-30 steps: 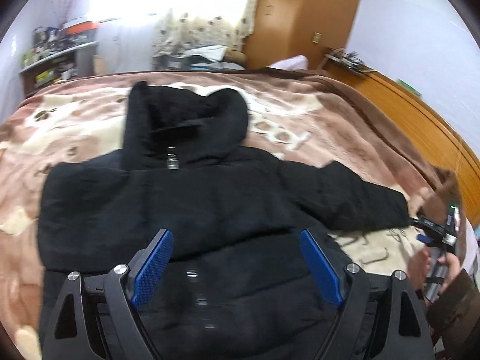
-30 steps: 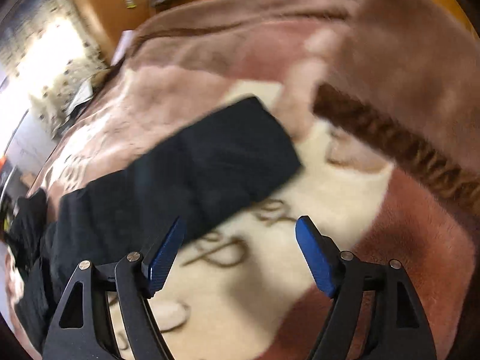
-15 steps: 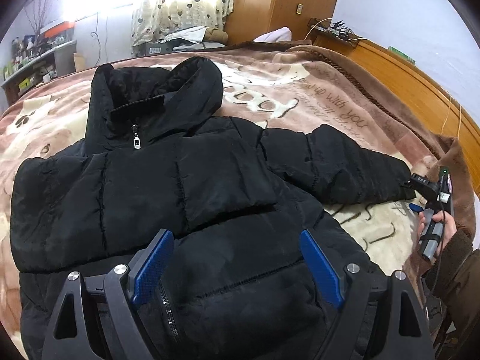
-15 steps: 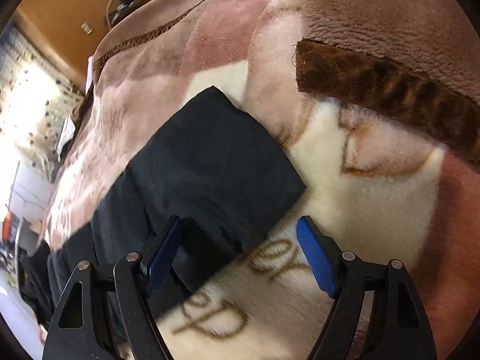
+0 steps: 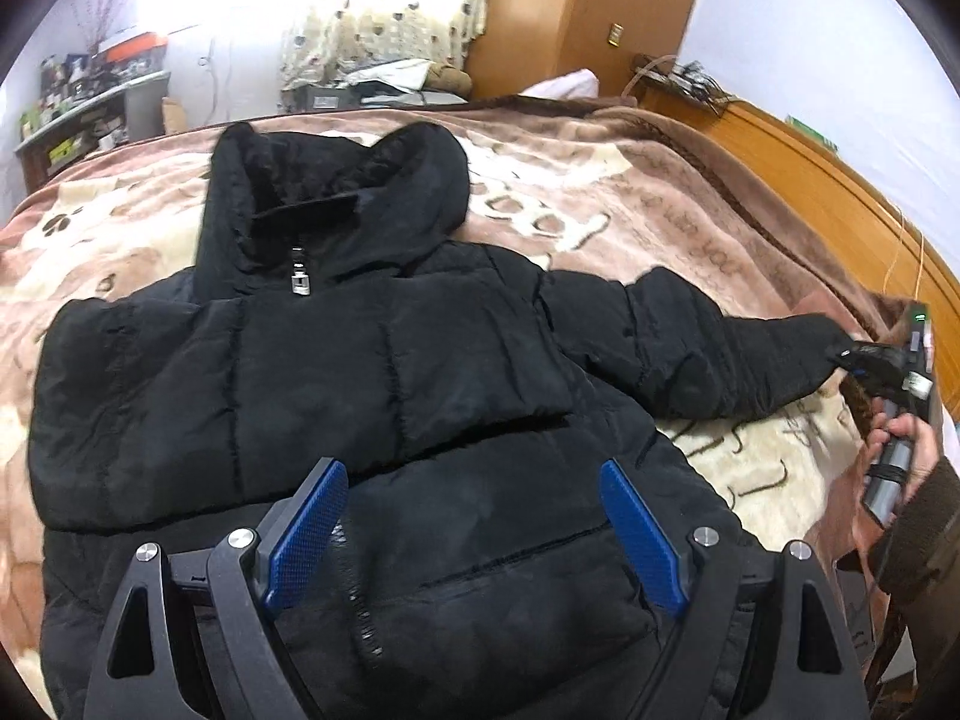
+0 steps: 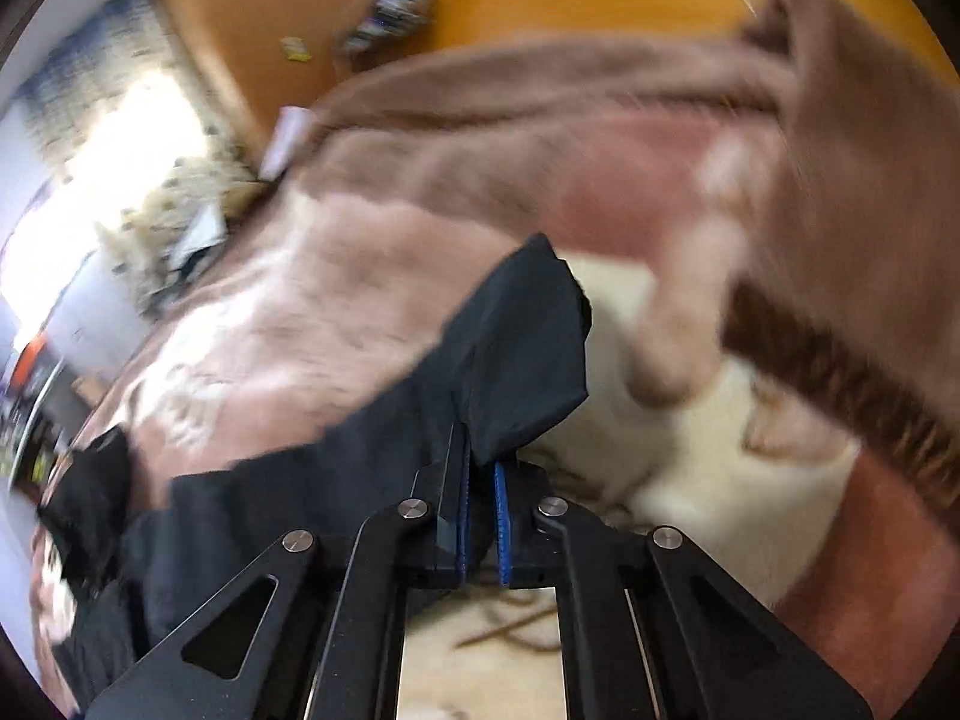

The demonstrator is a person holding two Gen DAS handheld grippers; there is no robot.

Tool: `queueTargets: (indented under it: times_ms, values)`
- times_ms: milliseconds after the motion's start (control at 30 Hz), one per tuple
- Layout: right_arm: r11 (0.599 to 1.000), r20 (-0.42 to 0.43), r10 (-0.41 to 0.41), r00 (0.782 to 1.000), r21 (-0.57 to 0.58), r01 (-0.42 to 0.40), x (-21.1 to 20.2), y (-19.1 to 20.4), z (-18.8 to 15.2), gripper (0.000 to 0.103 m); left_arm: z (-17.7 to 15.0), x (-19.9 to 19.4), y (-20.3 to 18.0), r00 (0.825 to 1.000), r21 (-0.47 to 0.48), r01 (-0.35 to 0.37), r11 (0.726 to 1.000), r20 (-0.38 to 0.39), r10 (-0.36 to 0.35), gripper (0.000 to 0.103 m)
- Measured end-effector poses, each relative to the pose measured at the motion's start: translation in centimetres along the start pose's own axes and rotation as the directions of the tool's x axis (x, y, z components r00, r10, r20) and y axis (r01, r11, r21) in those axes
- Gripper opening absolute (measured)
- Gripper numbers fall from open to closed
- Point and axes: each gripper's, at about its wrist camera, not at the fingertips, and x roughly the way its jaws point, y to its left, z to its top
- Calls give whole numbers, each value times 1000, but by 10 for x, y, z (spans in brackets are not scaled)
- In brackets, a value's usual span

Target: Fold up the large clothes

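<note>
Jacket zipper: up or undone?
Cannot tell fully. The zipper pull sits at the collar of the jacket, yet bare teeth show near the hem; the middle is unclear.

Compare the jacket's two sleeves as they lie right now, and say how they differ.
The right-hand sleeve stretches straight out across the blanket; the left-hand sleeve is folded over the jacket's chest. The outstretched sleeve's cuff is pinched in the shut right gripper; nothing grips the folded sleeve, and the left gripper hovers open over the body. Both are black and quilted.
</note>
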Motion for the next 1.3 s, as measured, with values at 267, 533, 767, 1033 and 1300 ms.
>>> queueTargets:
  times_ms: [267, 533, 767, 1033, 1300]
  values:
    - [963, 64, 193, 979, -202, -176, -73, 95, 9, 5, 8, -39, 17, 999, -5, 14, 1000, 33, -13, 86]
    - [847, 4, 409, 913, -375, -377, -105, 205, -20, 5, 17, -68, 65, 998, -95, 30, 995, 57, -24, 86]
    - [695, -170, 508, 844, -498, -518, -98, 294, -96, 5, 25, -78, 106, 994, -156, 90, 984, 71, -79, 86]
    - [607, -412, 519, 749, -439, -663, -50, 351, -188, 5, 18, -63, 151, 982, -299, 189, 935, 67, -177, 86]
    - [591, -533, 503, 681, -362, -721, -17, 372, -240, 7, 19, -13, 171, 964, -378, 241, 894, -16, -267, 86]
